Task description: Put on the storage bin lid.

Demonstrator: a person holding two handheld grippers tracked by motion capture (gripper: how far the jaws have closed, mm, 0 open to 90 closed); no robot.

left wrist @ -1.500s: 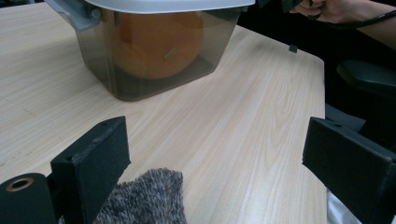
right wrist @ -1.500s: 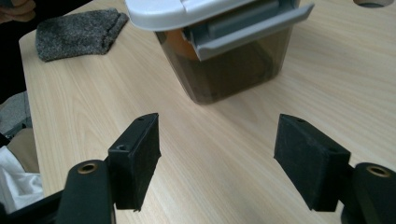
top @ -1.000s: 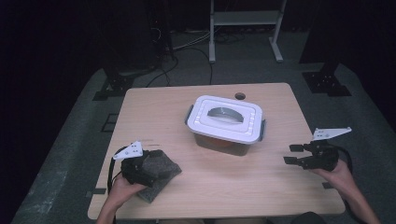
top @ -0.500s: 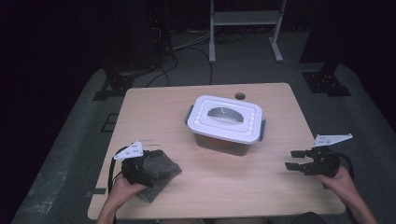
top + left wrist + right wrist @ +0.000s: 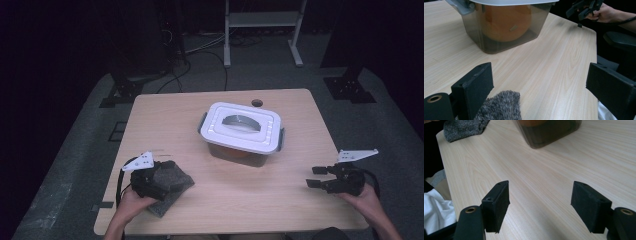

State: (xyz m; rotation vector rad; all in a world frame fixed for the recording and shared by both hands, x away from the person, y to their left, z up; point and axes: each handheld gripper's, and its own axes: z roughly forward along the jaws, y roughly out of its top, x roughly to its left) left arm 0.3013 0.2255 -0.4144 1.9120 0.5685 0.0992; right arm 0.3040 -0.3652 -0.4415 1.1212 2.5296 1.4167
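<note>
Nothing is grasped yet: the left gripper [image 5: 162, 172], jaws apart, rests over the grey cloth [image 5: 172, 182] at lower left, the right gripper [image 5: 315, 176] spread empty, the lidded container [image 5: 242, 131] untouched.

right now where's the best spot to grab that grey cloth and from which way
Probably the loose corner of the grey cloth that points toward the container. It lies crumpled on the table, so its raised folds give something to pinch. The left gripper, jaws open, is right over it; coming down from above seems easiest.
</note>
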